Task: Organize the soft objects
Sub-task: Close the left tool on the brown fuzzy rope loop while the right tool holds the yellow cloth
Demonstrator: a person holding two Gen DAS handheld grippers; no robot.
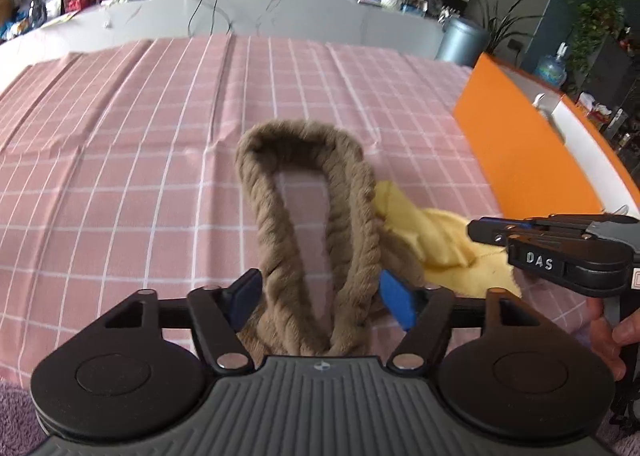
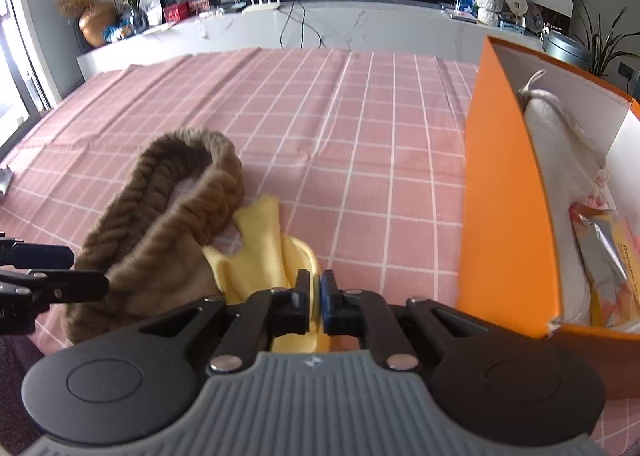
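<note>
Left gripper is straddling the scarf wide open; right gripper is pinching the yellow cloth, likely for boxing.

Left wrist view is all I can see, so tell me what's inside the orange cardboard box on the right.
Observer: The orange cardboard box is open on top. A white soft cloth pouch with a drawstring lies inside, with a silver and yellow foil packet nearer the camera.
Operator: Is the right gripper actually gripping the yellow cloth?
Observer: It looks so. The right gripper has its jaws almost together, with a thin fold of the soft yellow cloth showing between the pads.
</note>
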